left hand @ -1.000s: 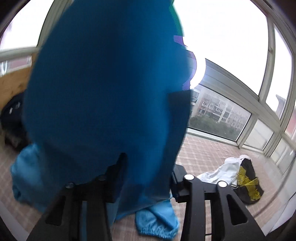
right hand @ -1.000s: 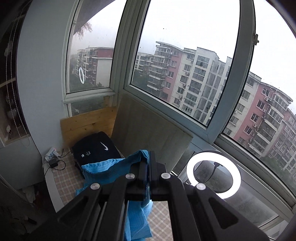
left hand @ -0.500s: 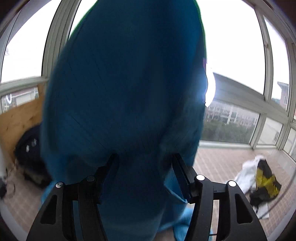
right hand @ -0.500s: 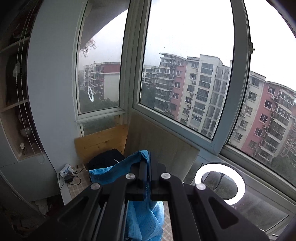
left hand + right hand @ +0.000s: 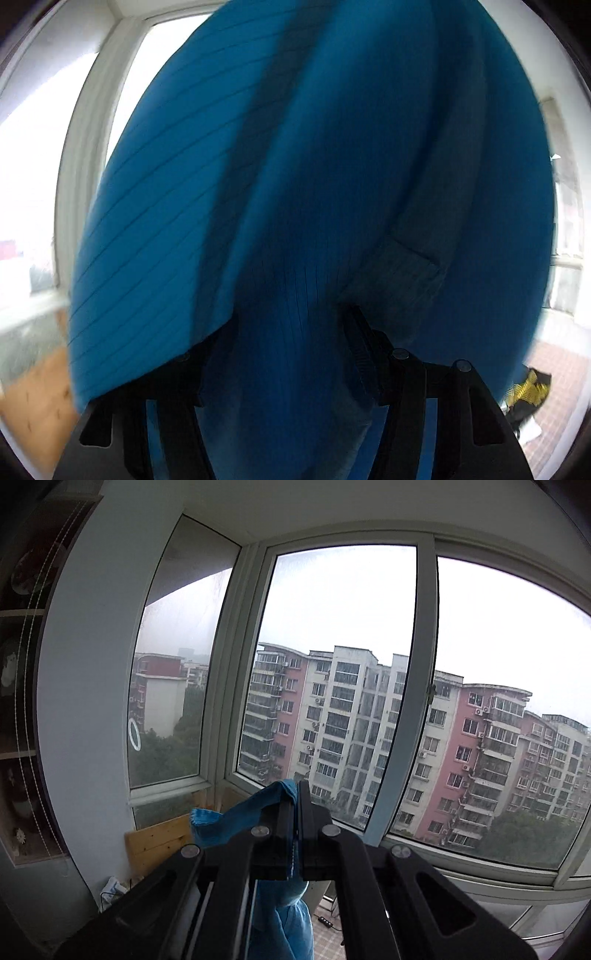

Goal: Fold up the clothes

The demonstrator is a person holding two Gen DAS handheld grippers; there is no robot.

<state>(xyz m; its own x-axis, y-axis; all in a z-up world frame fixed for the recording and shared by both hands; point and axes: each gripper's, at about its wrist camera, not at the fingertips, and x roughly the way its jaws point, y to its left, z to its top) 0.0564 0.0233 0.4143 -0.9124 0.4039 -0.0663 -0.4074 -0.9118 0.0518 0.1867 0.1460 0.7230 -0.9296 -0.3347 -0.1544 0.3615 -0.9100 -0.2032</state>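
A blue garment with thin dark stripes [image 5: 295, 166] hangs close in front of the left wrist camera and fills most of that view. My left gripper [image 5: 291, 321] has its jaws wide apart, with a thick fold of the garment passing between them and not pinched. Cloth drapes over its left finger; its right finger [image 5: 356, 332] shows. In the right wrist view my right gripper [image 5: 297, 786] is shut on an edge of the same blue garment [image 5: 240, 819], held high against the window. The rest of the cloth hangs below the jaws.
Large windows [image 5: 343, 686] with apartment blocks outside fill the background. A wooden board [image 5: 159, 842] leans under the left window. A black and yellow piece of clothing [image 5: 528, 391] lies on the tiled floor [image 5: 561, 369] at the right. A power strip [image 5: 327, 921] lies on the floor.
Both grippers have risen, so the floor and the black bag have dropped out of view. My left jaws have widened around the cloth. The right gripper stays shut on the edge.
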